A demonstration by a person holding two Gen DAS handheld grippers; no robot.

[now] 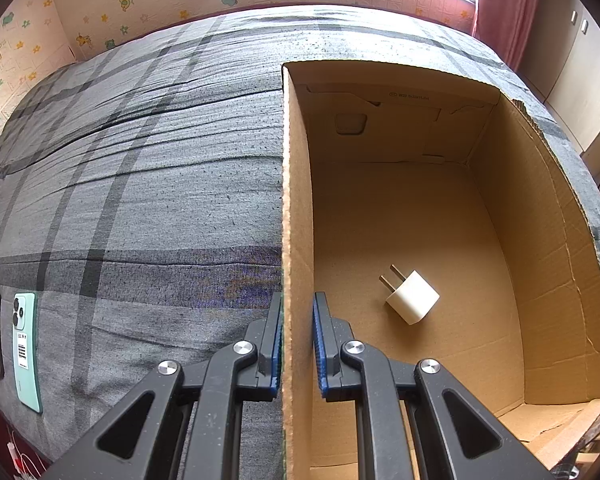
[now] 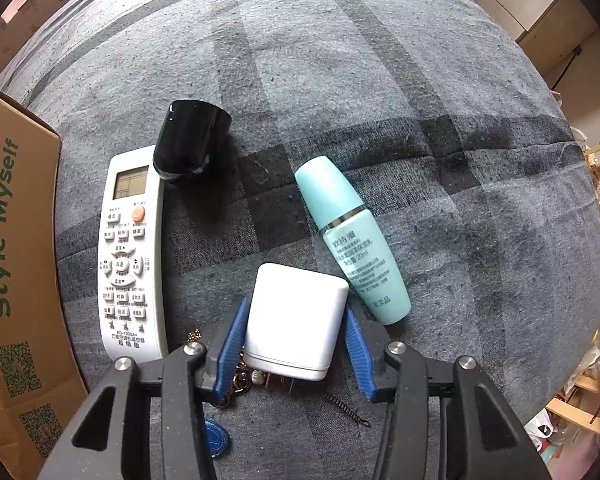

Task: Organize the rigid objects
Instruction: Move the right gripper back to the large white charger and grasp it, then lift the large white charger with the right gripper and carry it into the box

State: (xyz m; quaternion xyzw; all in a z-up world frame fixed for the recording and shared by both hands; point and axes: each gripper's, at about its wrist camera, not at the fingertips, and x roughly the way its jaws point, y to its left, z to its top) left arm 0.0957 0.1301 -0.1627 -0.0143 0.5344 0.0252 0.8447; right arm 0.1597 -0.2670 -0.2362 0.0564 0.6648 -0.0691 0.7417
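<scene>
Gripping the cardboard box [image 1: 296,200] by its left wall, your left gripper [image 1: 297,344] is clamped on that wall at the bottom centre of the left wrist view. Inside lies a small white plug adapter [image 1: 412,298], prongs pointing upper left. In the right wrist view, your right gripper [image 2: 294,344] straddles the white charger [image 2: 296,320], blue pads beside its sides; whether they press, I cannot tell. Its prongs point toward the bottom edge, its long axis running top to bottom.
</scene>
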